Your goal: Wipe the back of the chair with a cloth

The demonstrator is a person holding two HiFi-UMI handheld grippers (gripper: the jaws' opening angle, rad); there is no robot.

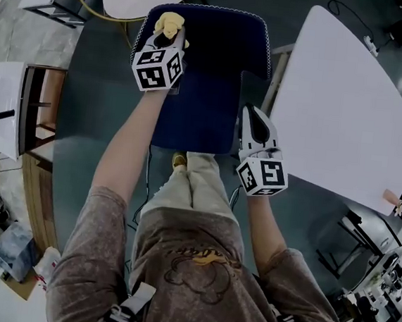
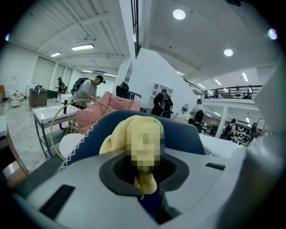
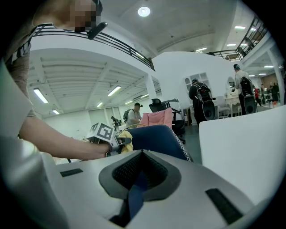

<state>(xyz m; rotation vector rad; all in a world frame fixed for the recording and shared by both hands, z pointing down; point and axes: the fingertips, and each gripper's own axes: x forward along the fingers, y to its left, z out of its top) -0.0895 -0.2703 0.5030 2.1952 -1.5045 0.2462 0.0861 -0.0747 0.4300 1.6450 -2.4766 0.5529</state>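
The left gripper has its jaws pinched on the cloth. It is yellow and bunched, with a loose fold bulging out past the tips. The cloth sits on the top edge of the chair's back, at its far left corner. In the left gripper view the blue back rises just behind the cloth.

The right gripper has its jaws almost pressed together, with a sliver of blue between them. It looks to be nipping the right edge of the seat, probably to steady the chair. A white table stands just right of the chair.

The wipe seems to be at its start, with the rest of the back stretching away to the right.

- **Cloth slipping:** only a narrow tail of it is held, so drag across the fabric could pull it free or roll it into a tighter wad.
- **Hard contact:** if the wad rolls aside, the jaw tips would rub the back instead of the cloth.
- **Shallow pass:** contact is on the top rim, so a sideways stroke may skim only the edge and miss the face below.
- **Chair shifting:** a firm push could move the chair if the right grip is light.
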